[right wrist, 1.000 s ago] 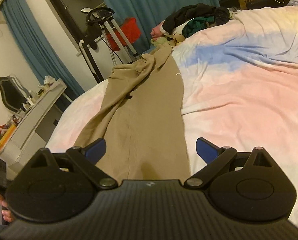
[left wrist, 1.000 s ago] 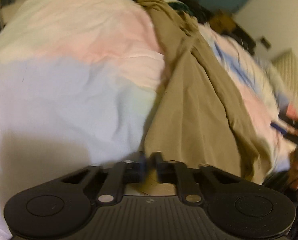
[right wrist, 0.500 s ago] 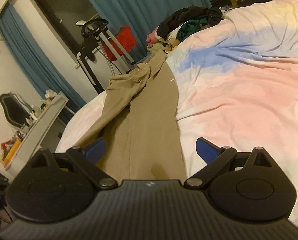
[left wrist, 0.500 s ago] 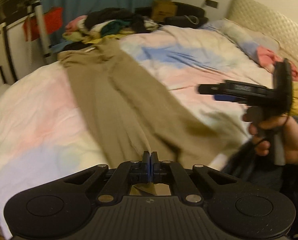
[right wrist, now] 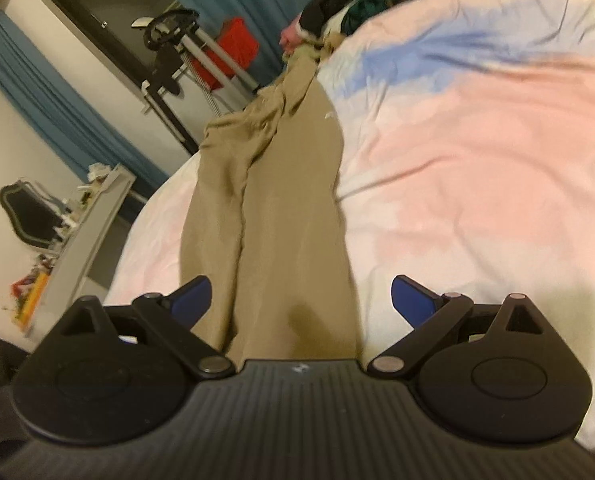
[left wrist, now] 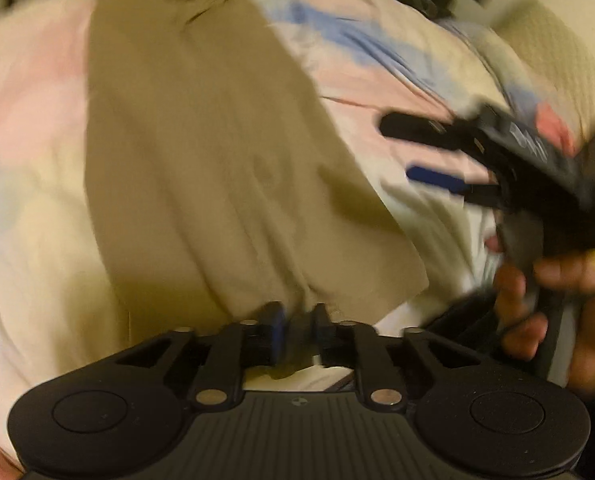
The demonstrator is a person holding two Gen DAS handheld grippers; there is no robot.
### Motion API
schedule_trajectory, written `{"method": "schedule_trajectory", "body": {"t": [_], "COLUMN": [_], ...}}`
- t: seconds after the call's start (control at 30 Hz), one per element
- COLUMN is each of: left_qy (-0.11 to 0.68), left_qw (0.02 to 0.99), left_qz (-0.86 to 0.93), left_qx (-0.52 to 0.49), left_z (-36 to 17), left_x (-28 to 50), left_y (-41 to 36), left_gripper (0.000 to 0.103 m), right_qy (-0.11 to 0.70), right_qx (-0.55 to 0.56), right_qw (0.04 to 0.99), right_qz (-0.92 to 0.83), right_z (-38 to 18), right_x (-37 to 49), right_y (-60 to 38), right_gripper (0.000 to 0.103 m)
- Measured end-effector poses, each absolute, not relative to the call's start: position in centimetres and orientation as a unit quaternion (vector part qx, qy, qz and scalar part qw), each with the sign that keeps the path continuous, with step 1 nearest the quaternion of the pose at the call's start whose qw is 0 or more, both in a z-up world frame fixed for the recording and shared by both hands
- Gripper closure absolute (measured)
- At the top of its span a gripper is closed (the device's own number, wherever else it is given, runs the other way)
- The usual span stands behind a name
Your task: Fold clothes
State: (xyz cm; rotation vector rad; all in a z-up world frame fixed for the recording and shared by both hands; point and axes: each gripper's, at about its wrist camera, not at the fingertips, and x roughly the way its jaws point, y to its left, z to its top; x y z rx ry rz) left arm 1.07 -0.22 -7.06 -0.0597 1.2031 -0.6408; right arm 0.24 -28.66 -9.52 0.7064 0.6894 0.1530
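bed: pastel duvet [right wrist: 477, 168] in pink, blue and cream patches, creased, fills most of both views
trousers: khaki trousers [right wrist: 289, 216] lying lengthwise on the duvet near its left edge in the right wrist view, legs side by side and mostly flat, a long crease between them; waist end bunched and wrinkled at the far end, hems at the near edge of the bed
trousers, left view: same trousers [left wrist: 201, 152] blurred, the near hem corner ends in an angled edge on the duvet, soft folds run up the cloth
clothes pile: dark, green and pink garments [right wrist: 361, 12] heaped at the far edge of the bed, just beyond the waist end
room: blue curtains [right wrist: 53, 100], red item [right wrist: 233, 44] behind a metal frame, cluttered shelf [right wrist: 81, 232] off the left side of the bed
right gripper: right gripper [right wrist: 301, 300] fingers wide apart, blue pads [right wrist: 413, 298] clear of the cloth, hovering over the hem end; seen from the left view held by a hand [left wrist: 557, 300], beside the hem corner
left gripper: left gripper [left wrist: 297, 320] at the near hem, jaws opening with a narrow gap; cloth edge sits between them, too blurred to tell whether it touches the pads
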Motion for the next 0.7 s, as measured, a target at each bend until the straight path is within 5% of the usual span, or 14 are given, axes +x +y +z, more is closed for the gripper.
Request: {"method": "schedule_trajectory", "body": {"t": [0.1, 0.3, 0.43, 0.63, 0.7], "left_qy": [0.556, 0.539, 0.551, 0.584, 0.599], "left_qw": [0.778, 0.796, 0.794, 0.767, 0.749], "left_qz": [-0.268, -0.16, -0.108, -0.116, -0.133], "left_qx": [-0.116, -0.222, -0.232, -0.239, -0.248], "left_z": [-7.2, -8.0, -9.4, -11.3, -11.8], "left_x": [2.1, 3.3, 3.9, 3.6, 3.2], "left_y": [2.7, 7.7, 8.6, 8.5, 8.3], "left_gripper": [0.05, 0.037, 0.037, 0.039, 0.048], "right_qy": [0.343, 0.374, 0.4, 0.421, 0.434], "right_qx": [0.387, 0.456, 0.471, 0.505, 0.507], "right_qw": [0.851, 0.804, 0.783, 0.749, 0.739], "right_qz": [0.086, 0.075, 0.068, 0.077, 0.092], "right_z": [-10.7, -13.0, -14.2, -15.3, -15.4], "right_x": [0.3, 0.2, 0.3, -0.6, -1.1], "right_y": [-29.6, -30.8, -30.7, -30.6, -30.1], "right_gripper": [0.005, 0.009, 0.029, 0.033, 0.033]}}
